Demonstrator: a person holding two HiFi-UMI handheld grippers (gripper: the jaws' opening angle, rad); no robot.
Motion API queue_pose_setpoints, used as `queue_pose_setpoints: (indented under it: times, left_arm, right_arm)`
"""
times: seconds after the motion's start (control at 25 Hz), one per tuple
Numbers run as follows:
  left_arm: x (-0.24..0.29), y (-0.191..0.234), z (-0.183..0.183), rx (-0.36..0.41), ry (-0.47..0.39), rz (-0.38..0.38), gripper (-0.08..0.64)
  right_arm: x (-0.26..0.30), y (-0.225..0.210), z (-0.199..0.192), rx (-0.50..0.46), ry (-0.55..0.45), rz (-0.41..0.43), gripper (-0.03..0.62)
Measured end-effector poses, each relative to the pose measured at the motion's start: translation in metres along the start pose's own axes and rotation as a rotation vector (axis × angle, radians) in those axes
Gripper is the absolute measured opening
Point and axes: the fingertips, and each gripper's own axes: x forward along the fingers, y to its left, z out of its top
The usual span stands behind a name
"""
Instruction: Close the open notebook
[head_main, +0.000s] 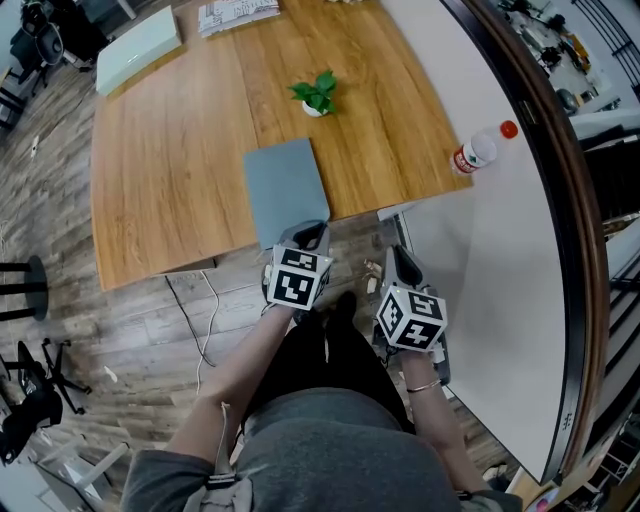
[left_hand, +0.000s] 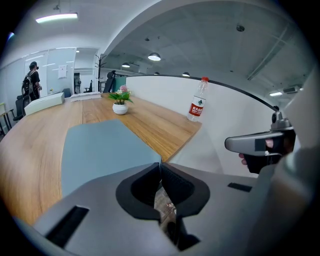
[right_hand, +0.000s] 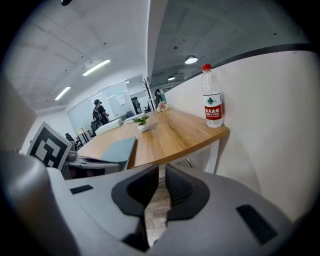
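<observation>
The left gripper (left_hand: 160, 167) has its fingers pressed together with nothing between them, and the right gripper (right_hand: 161, 172) shows only a slim gap between its fingers, with bare floor visible through it and nothing held. Both hang just off the front edge of the wooden table (head_main: 170, 200), the left one's tips close to the near end of the notebook (head_main: 285, 190). The notebook lies flat with its grey-blue cover up and no pages showing, so it looks already closed, and its near end reaches the table's edge. Farther out stand a small potted plant (head_main: 316, 95) and, by the right corner, a water bottle (head_main: 478, 150). The risk from here is the left gripper: a careless lift or forward nudge could catch the cover's edge and flip it open, or push the notebook askew or off the table.
</observation>
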Motion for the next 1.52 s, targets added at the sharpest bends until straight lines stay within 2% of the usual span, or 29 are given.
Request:
queue_pose_setpoints:
  times: [0.44,0.76,0.96,1.52]
  left_arm:
    - [0.001,-0.003,-0.002,0.081,0.024,0.057,0.032]
    - [0.002,-0.005,0.000,0.064,0.014,0.043,0.035]
    - [-0.003,-0.012,0.000,0.028,0.014,0.016,0.071]
    - [-0.033,-0.015,0.026,0.004,-0.125,0.030,0.069]
  right_arm:
    - [-0.005,-0.005,-0.002,0.009,0.001,-0.005,0.048]
    - [-0.007,-0.006,0.000,0.005,-0.009,0.002,0.048]
    - [-0.011,-0.005,0.002,0.007,-0.011,0.012,0.048]
    - [-0.018,0.012,0.014,-0.015,-0.045,0.072,0.048]
